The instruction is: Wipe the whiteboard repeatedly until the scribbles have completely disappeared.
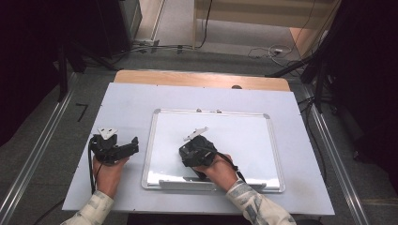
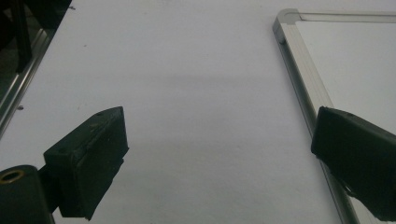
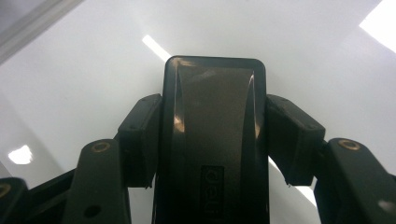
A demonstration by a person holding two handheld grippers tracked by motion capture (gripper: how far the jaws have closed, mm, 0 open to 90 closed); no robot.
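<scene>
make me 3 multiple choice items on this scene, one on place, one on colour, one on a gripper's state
1. Where is the right gripper?
A. over the whiteboard
B. beside the table
C. on the floor

2. What colour is the eraser it holds?
A. white
B. black
C. red

3. How does the left gripper stand?
A. shut on a pen
B. shut on the board's frame
C. open, holding nothing

Key: 1 A, the high view shows it above the board's white surface. 2 B, the right gripper view shows a glossy black block. 3 C, its jaws stand wide apart over bare table.
</scene>
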